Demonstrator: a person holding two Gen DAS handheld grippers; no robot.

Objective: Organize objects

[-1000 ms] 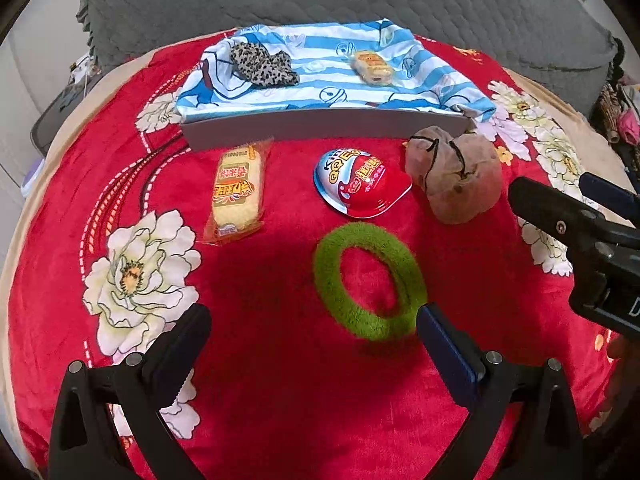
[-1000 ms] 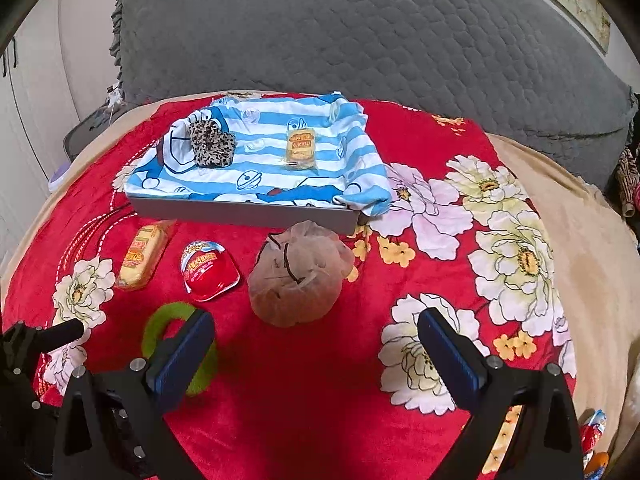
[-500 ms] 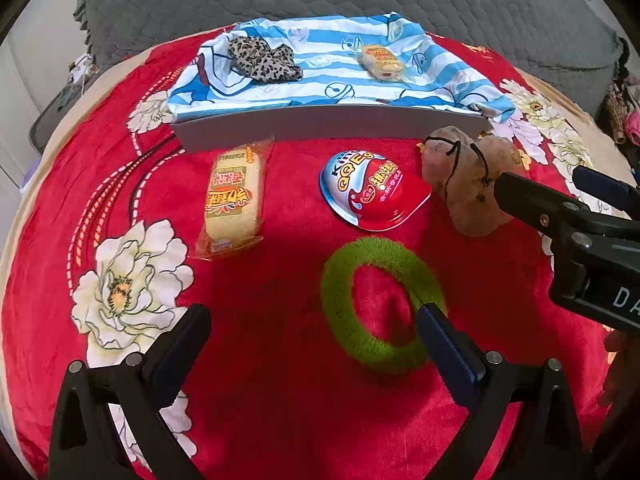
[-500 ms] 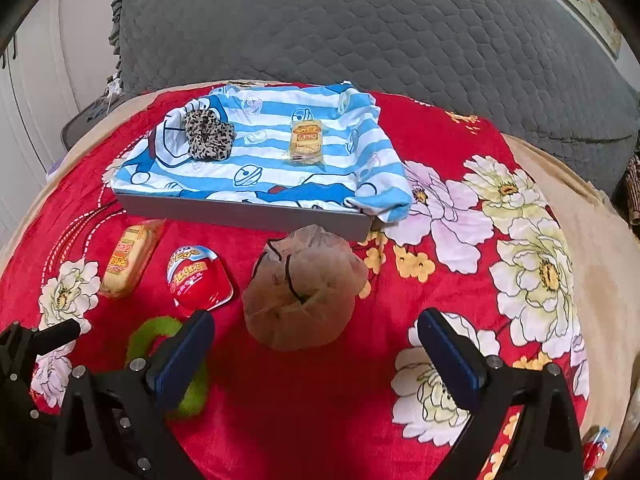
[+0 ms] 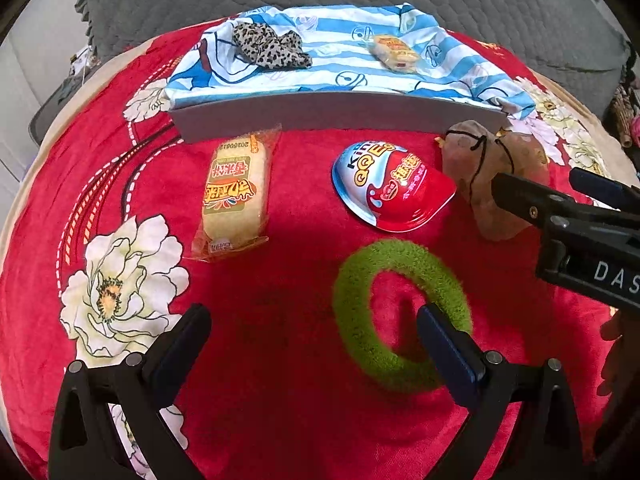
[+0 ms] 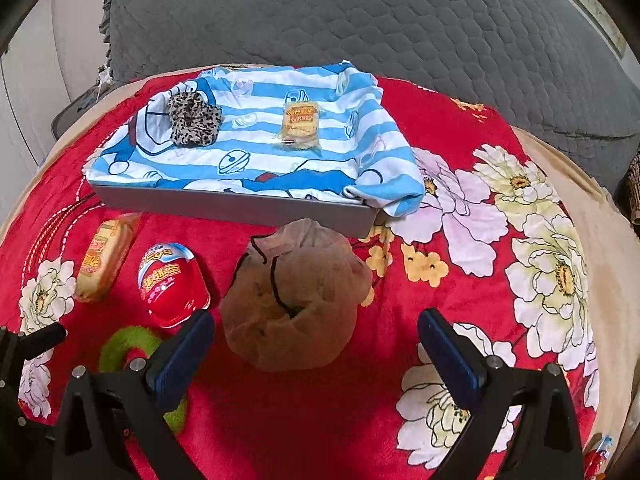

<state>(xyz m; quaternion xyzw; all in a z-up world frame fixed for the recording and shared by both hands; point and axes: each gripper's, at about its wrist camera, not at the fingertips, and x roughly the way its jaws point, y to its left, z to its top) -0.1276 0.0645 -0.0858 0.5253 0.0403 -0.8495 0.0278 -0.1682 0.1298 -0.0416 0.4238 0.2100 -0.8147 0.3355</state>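
**Objects laid out on a red floral blanket before a cloth-lined tray**

Red floral blanket (image 6: 460,128) carries everything. Grey tray (image 6: 240,206), lined with a blue-striped cloth (image 6: 260,152), holds a leopard-print scrunchie (image 6: 192,118) and a small wrapped snack (image 6: 300,124). Just in front of the tray: brown drawstring pouch (image 6: 292,296), wrapped cake (image 5: 236,192), Kinder egg pack (image 5: 392,188); nearer, a green fuzzy ring (image 5: 400,316). Left gripper (image 5: 312,344) jaws released, right tip over the ring; right gripper (image 6: 316,344) jaws released beside the pouch.
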